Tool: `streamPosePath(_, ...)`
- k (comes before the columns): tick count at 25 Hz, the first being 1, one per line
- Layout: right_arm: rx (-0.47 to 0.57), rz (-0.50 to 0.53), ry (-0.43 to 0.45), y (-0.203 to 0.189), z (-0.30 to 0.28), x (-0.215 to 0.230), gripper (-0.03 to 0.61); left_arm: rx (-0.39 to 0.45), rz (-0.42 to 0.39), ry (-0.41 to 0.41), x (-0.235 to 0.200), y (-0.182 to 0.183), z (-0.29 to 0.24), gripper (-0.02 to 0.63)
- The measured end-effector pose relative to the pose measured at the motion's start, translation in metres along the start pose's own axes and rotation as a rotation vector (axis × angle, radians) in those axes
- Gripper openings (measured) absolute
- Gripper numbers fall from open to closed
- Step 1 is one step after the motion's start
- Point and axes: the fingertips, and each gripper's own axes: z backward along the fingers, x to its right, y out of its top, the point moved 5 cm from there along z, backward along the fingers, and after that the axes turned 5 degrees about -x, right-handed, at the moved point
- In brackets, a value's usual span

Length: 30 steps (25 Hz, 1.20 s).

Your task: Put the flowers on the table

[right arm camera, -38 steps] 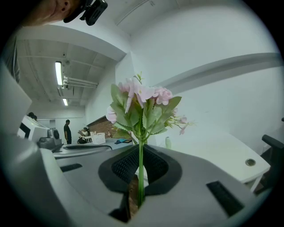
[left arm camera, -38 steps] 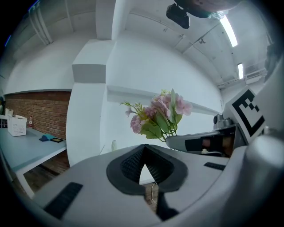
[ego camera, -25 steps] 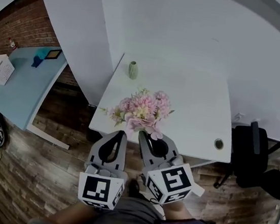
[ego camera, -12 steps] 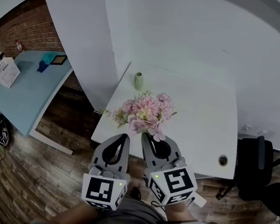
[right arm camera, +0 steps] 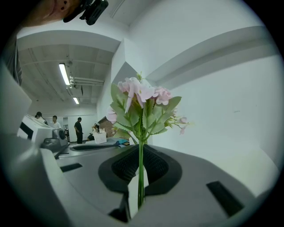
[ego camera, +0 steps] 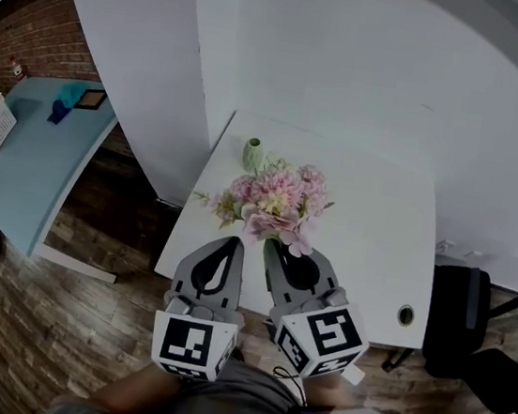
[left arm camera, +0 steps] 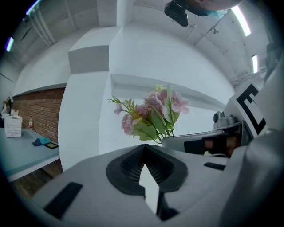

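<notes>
Carried the flowers (ego camera: 275, 204) farther in over the white desk (ego camera: 378, 236), from above its near left edge toward the far left corner, closing most of the gap to the small green vase (ego camera: 254, 153) standing there. Kept the right claw (ego camera: 274, 247) clamped on the thin green stems (right arm camera: 140, 177), blooms upright, in the air and not yet set down. Held the left claw (ego camera: 231, 245) pressed together on nothing, just beside. Left the placing itself undone; lowering judged the next move.
</notes>
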Motion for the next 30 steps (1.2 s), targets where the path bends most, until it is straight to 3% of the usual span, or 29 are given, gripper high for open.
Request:
streamPosePath(16, 0.063, 0.001, -0.096, -0.009, -0.007, 0.002, 0.022, 0.027, 0.019, -0.082, -0.017, -0.026, -0.011, 0.008)
streamPosePath(30, 0.169, -0.004, -0.105, -0.01, -0.014, 0.0, 0.021, 0.053, 0.015, -0.045, -0.04, -0.058, 0.006, 0.008)
